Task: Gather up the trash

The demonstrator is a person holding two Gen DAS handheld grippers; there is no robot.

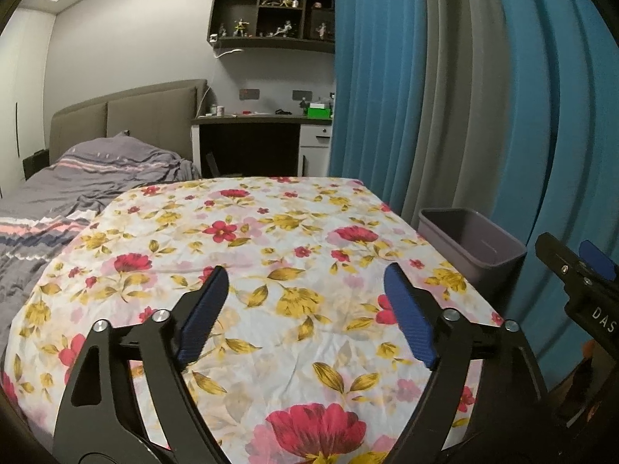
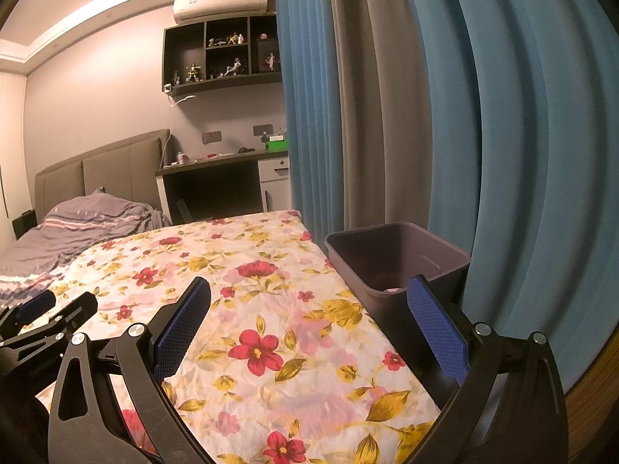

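Floral cloth (image 1: 271, 232), grey bin (image 2: 394, 259) beside, maybe holding scrap

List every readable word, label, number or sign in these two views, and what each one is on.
"DAS": white letters on the black body of the right gripper, cut off by the edge of the left wrist view.
Air conditioner label: too small and blurred to read.
Nothing else legible.
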